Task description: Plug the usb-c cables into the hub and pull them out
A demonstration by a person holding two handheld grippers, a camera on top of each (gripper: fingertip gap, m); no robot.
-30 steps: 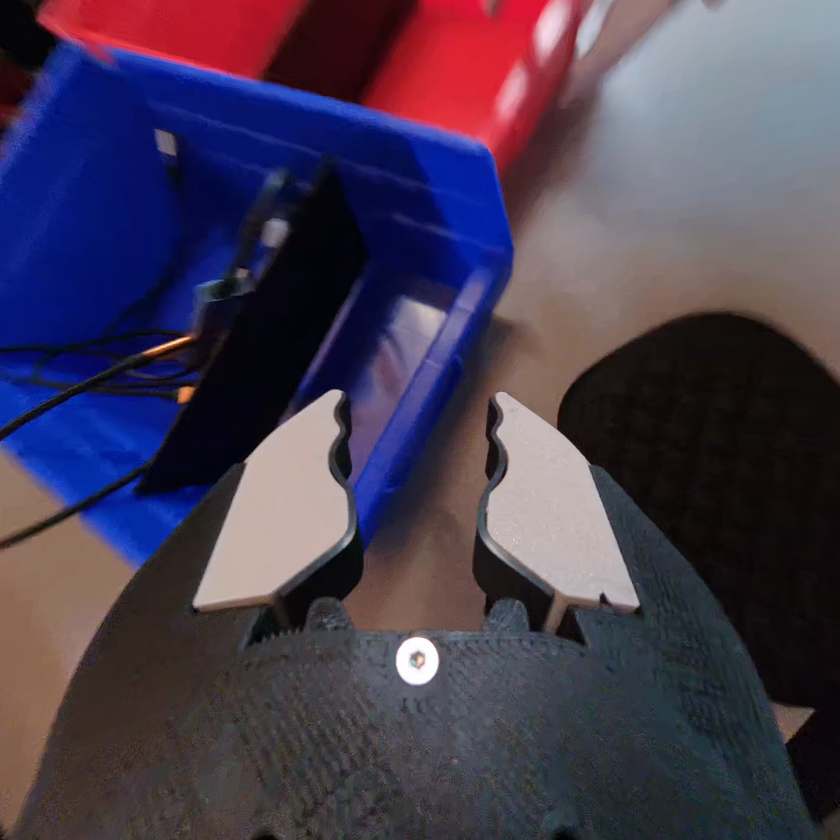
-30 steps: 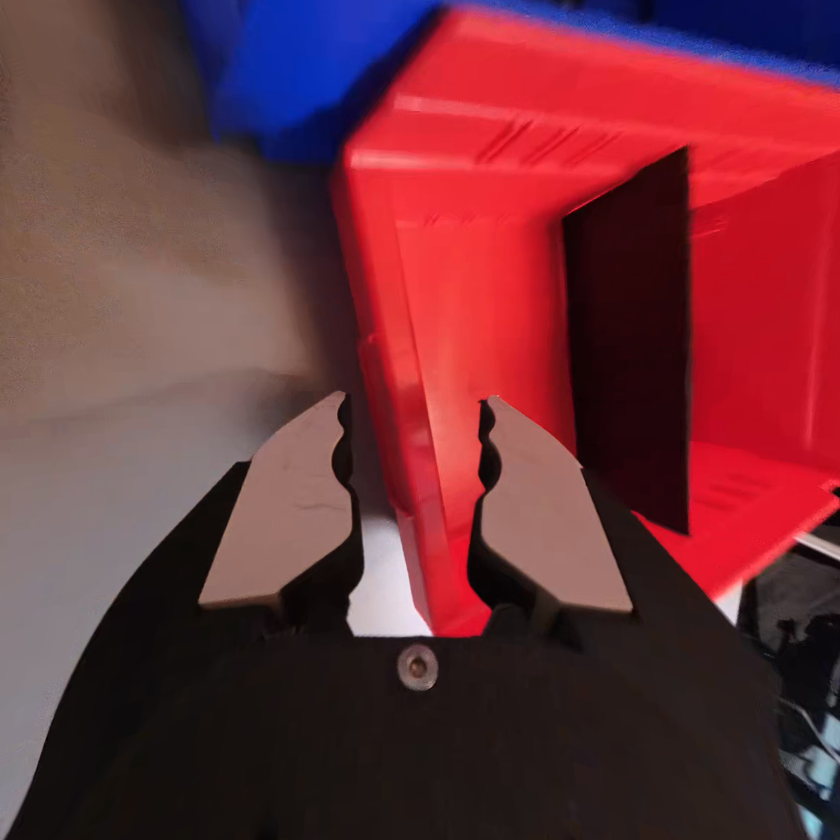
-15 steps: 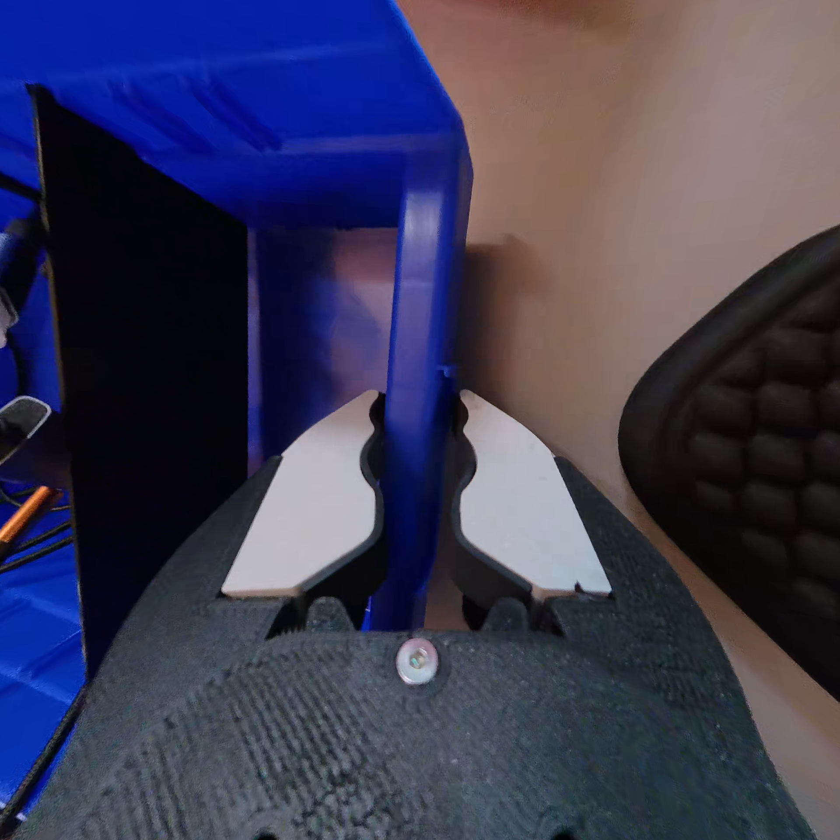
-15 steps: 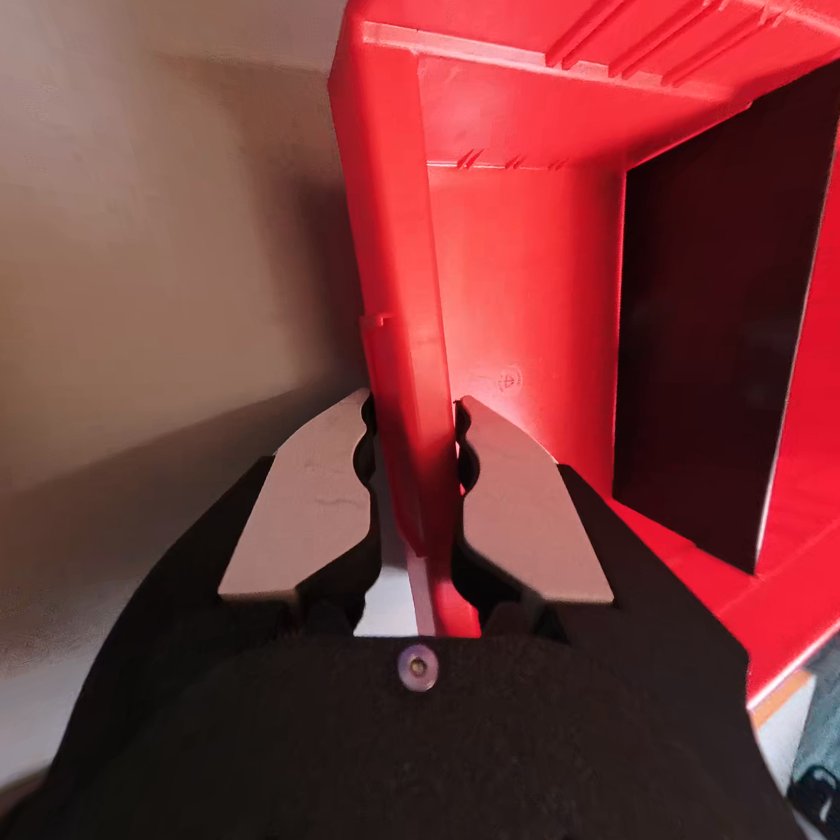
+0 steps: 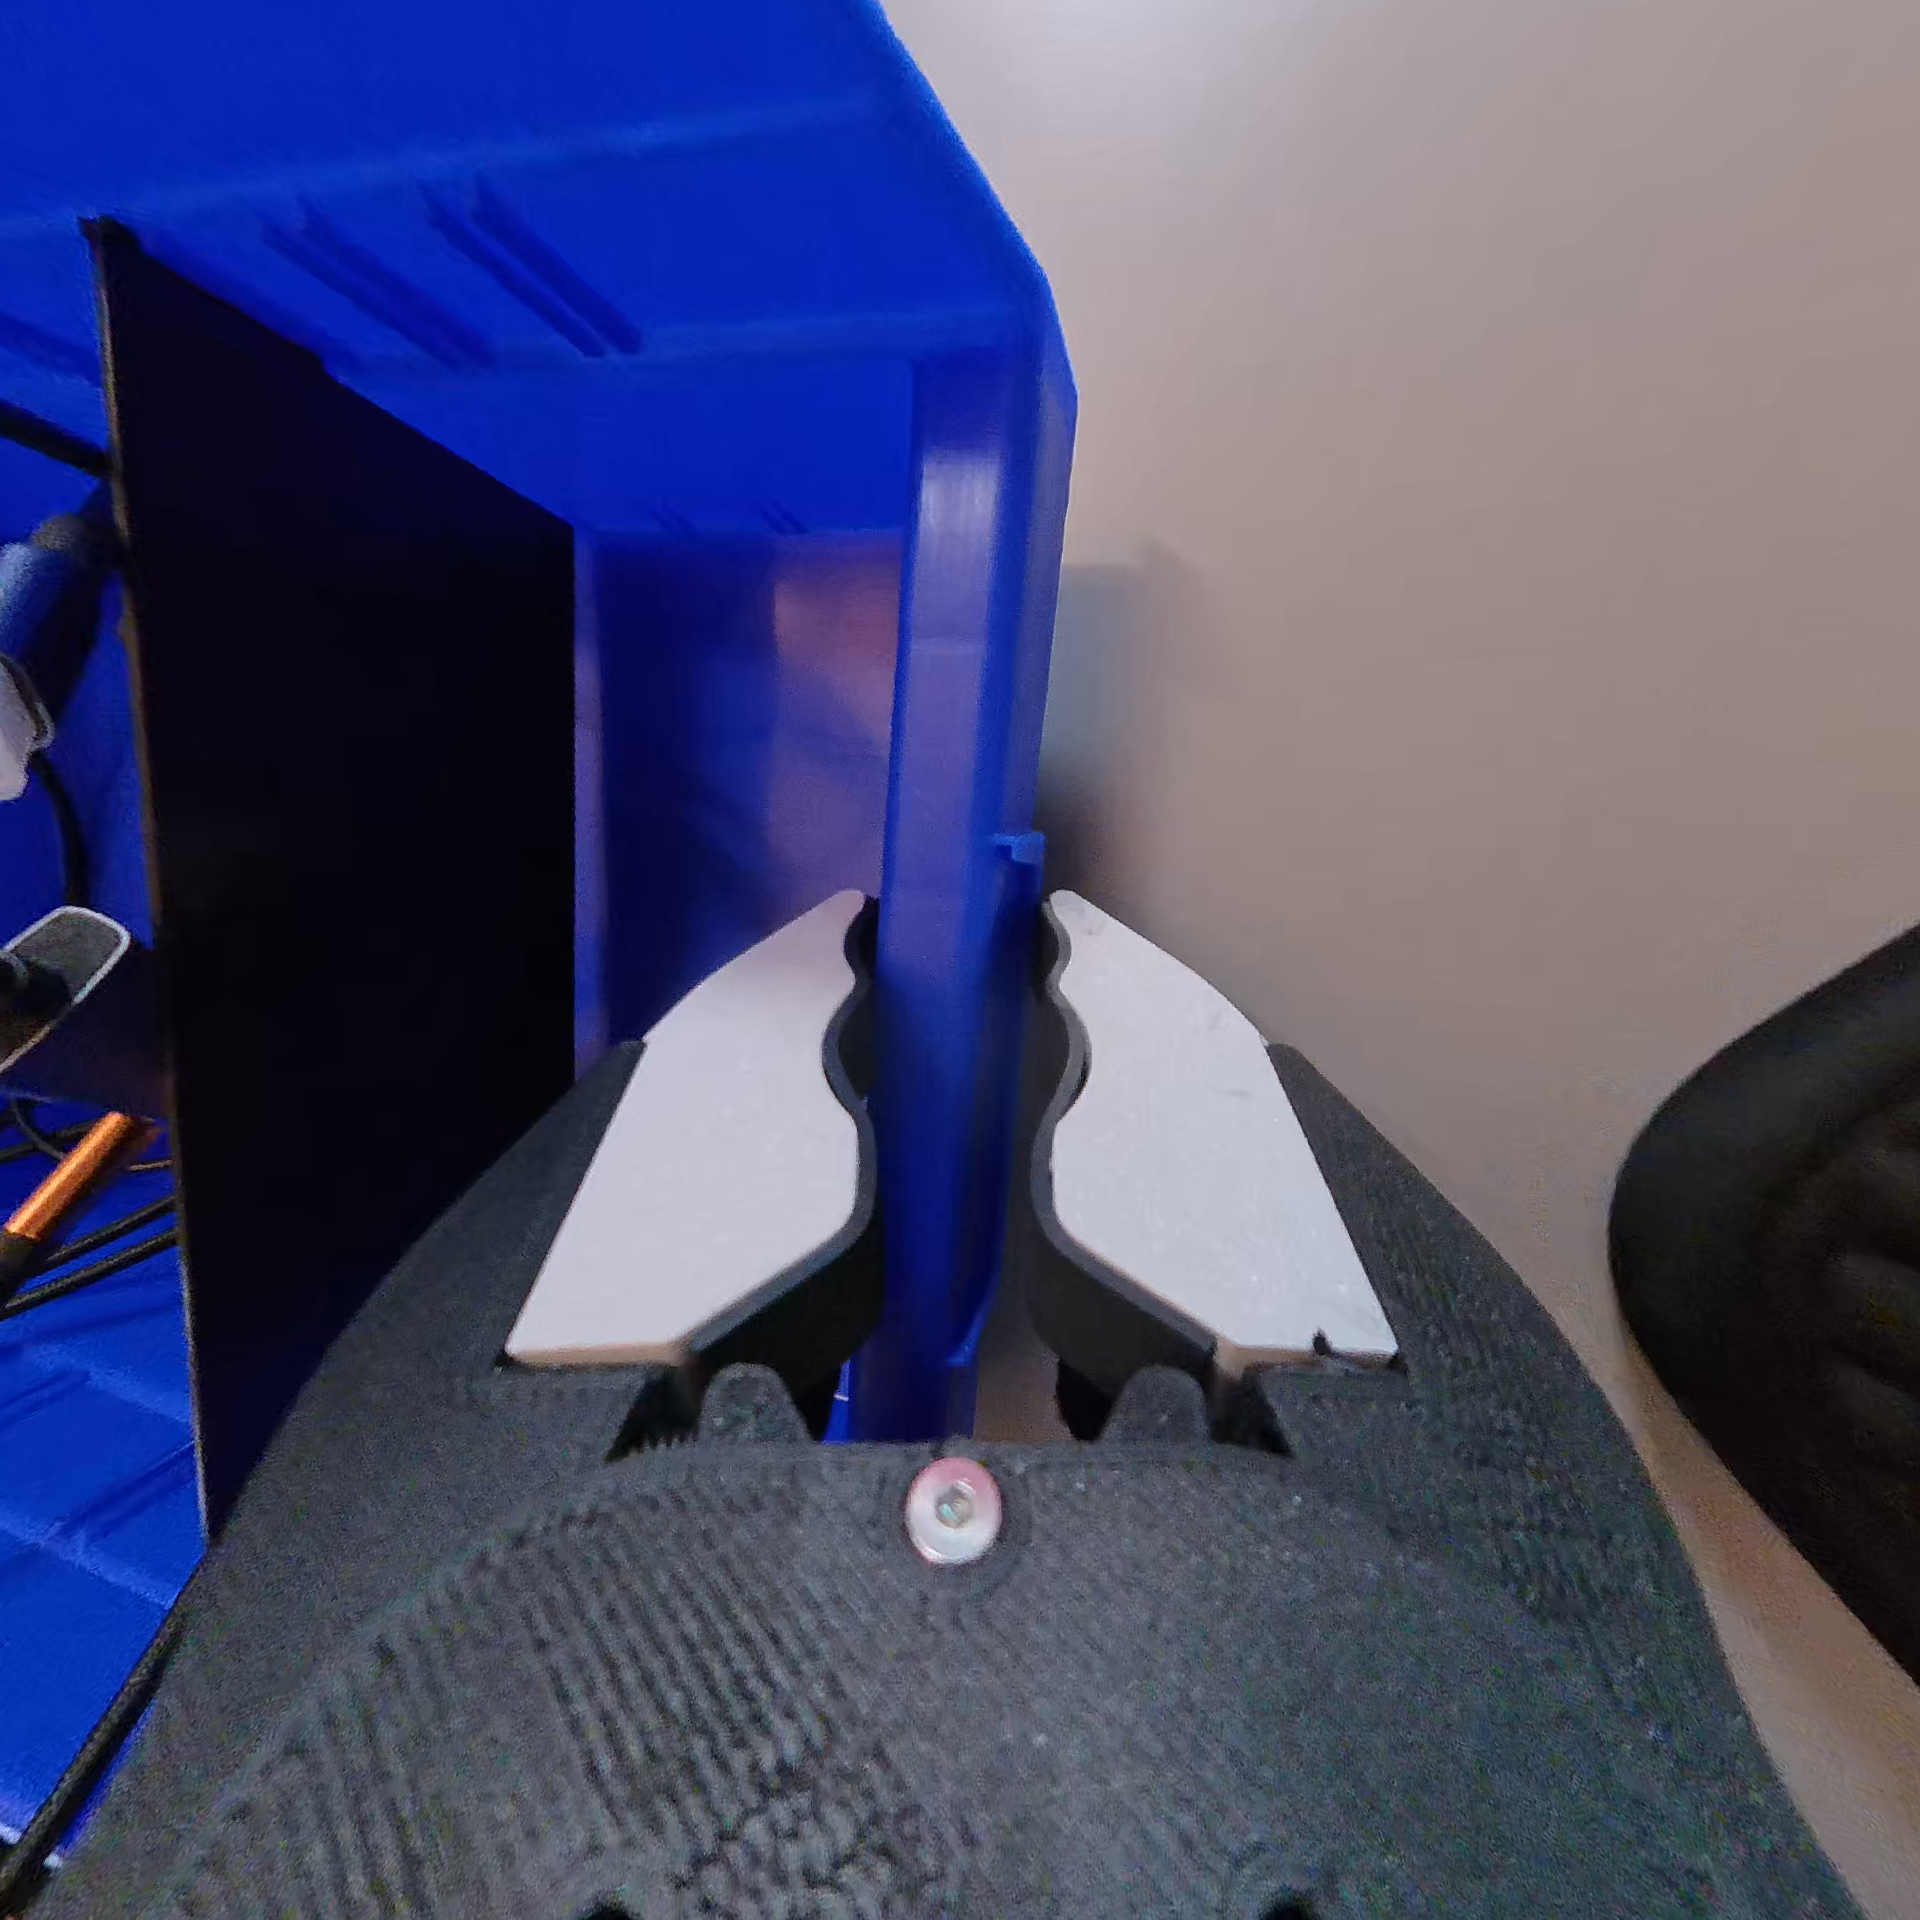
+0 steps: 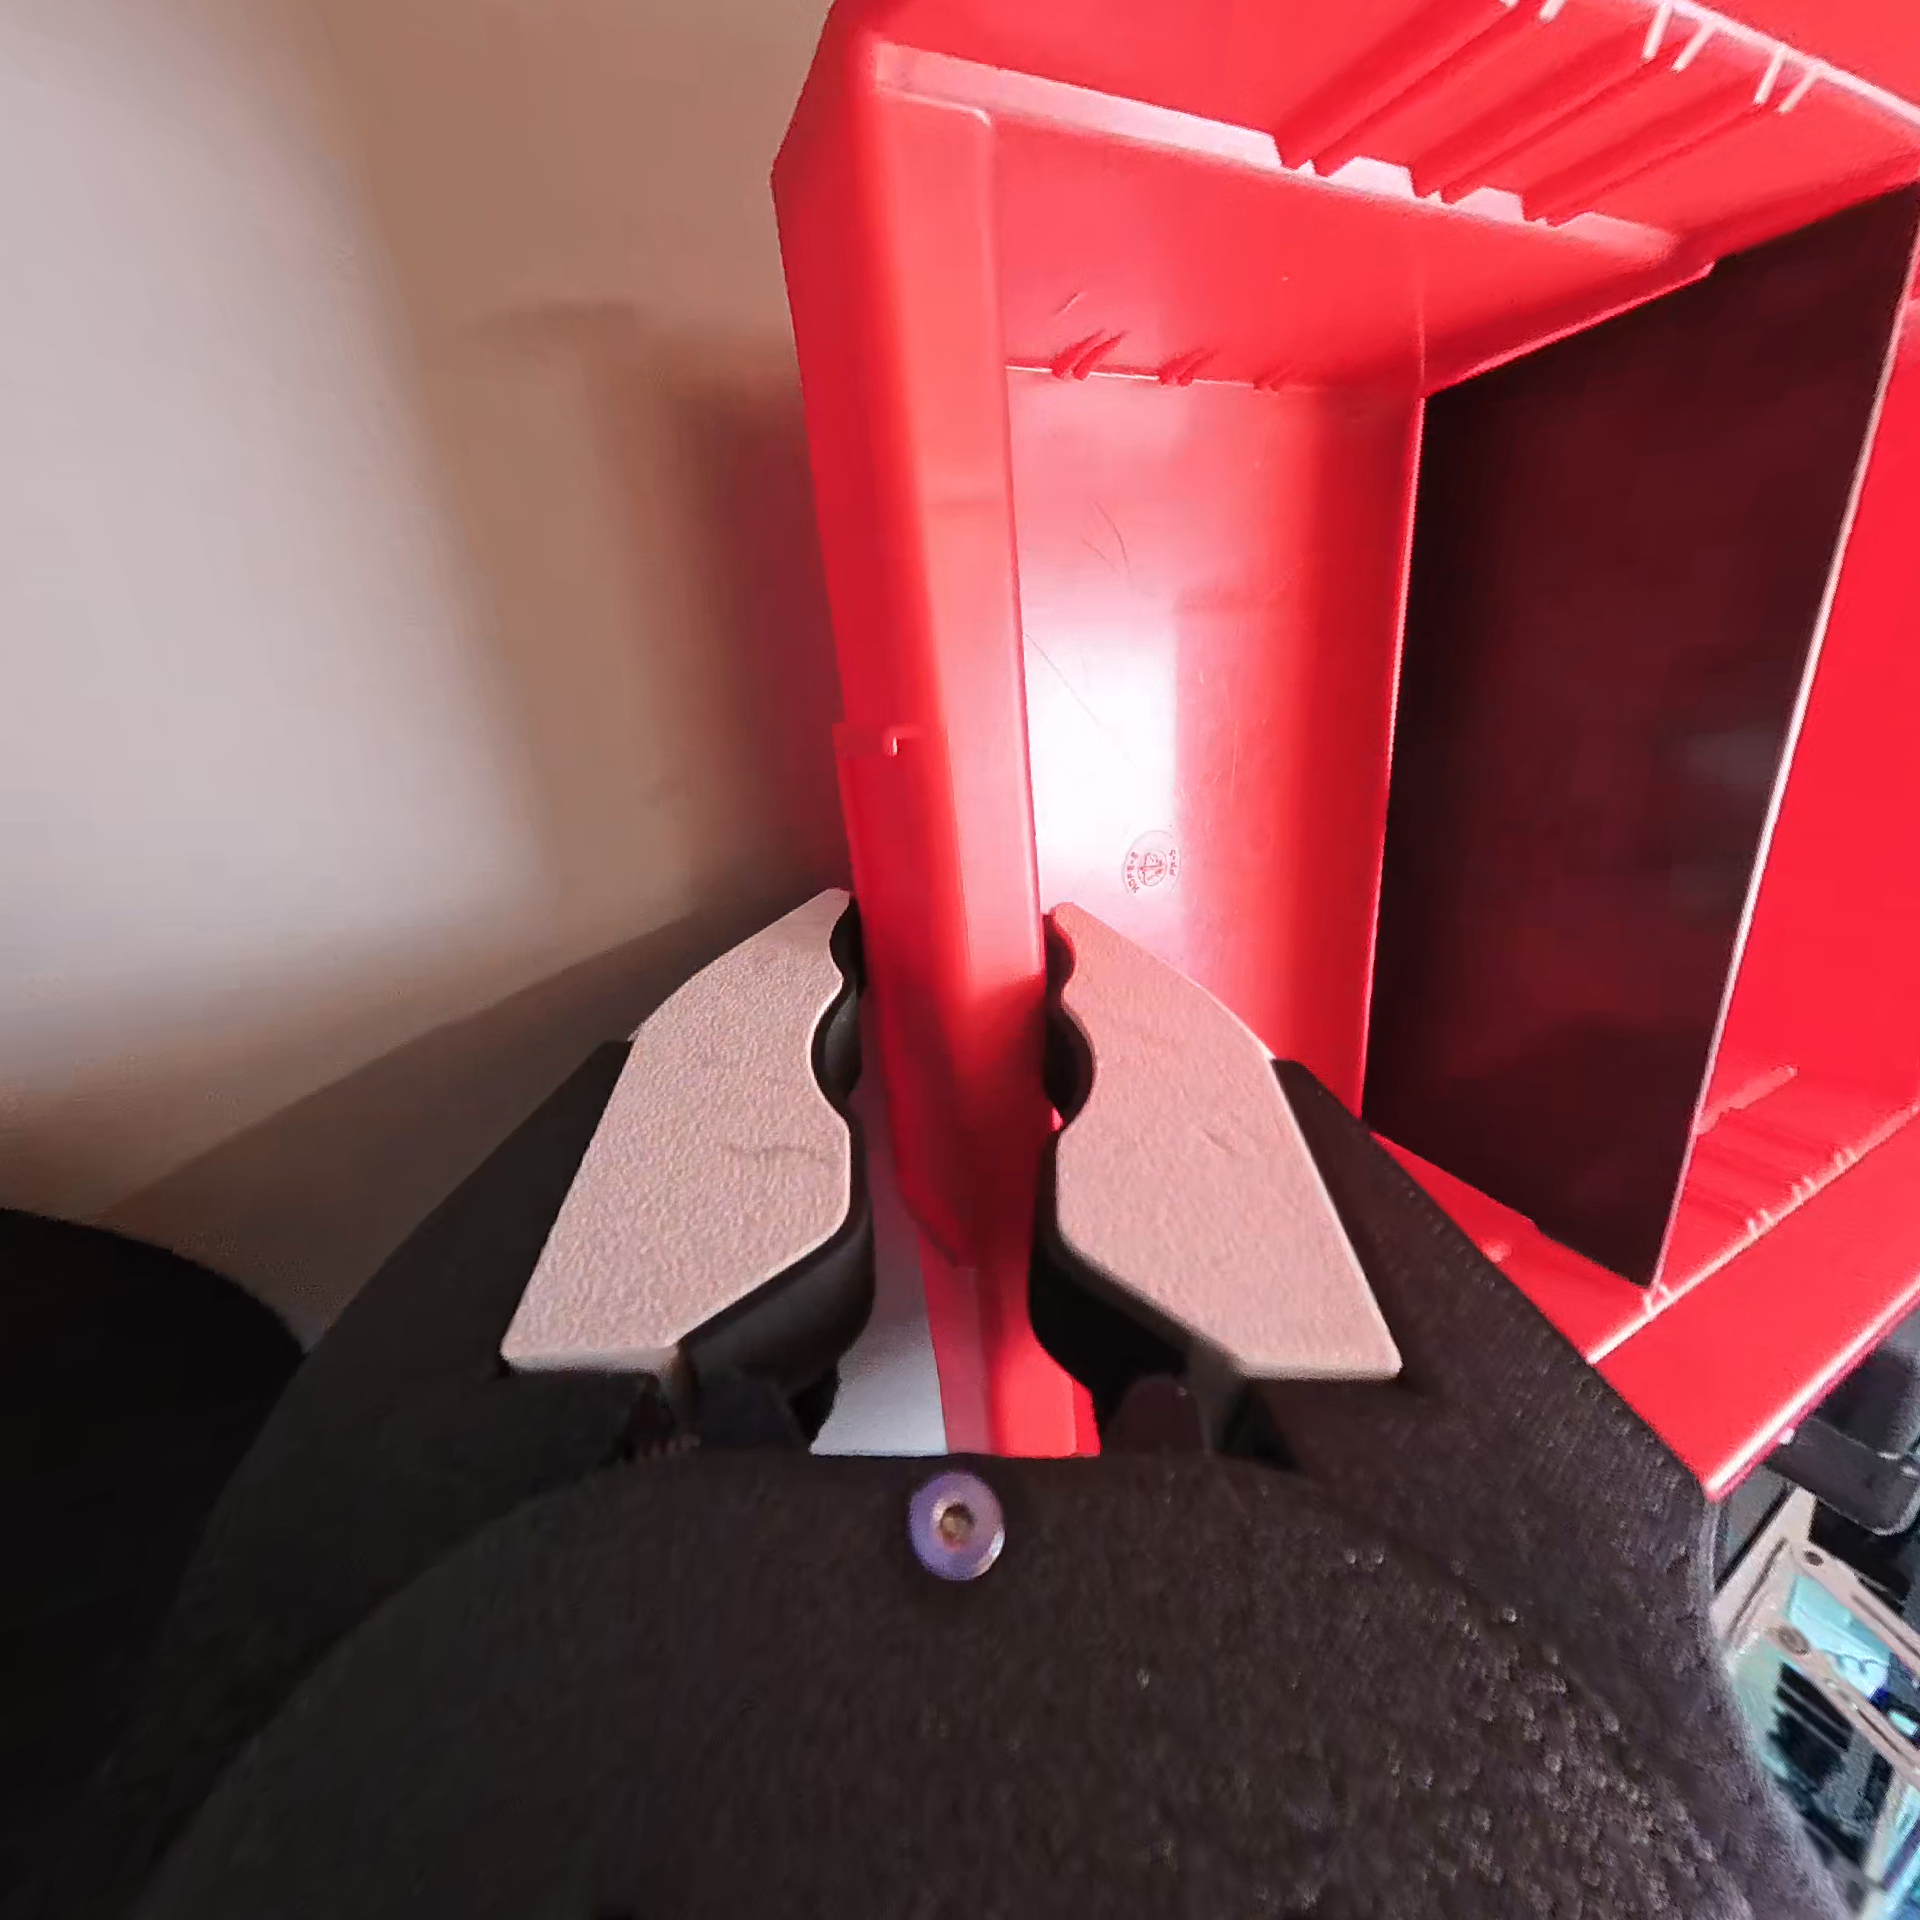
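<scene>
The glossy blue plastic bin (image 5: 966,644) is showing a deep, even blue, paling to a violet sheen on its inner wall. Inside that bin, a flat black divider panel (image 5: 353,790) is reading solid black, and left of the panel a copper-orange cable plug (image 5: 68,1174) is glinting among thin black cables (image 5: 73,1252). The bright red plastic bin (image 6: 935,582) is glowing red, whitening where light strikes, with a dark maroon-black divider (image 6: 1621,748) inside. Matte black textured gripper bodies are carrying pale grey speckled fingers (image 5: 707,1153).
</scene>
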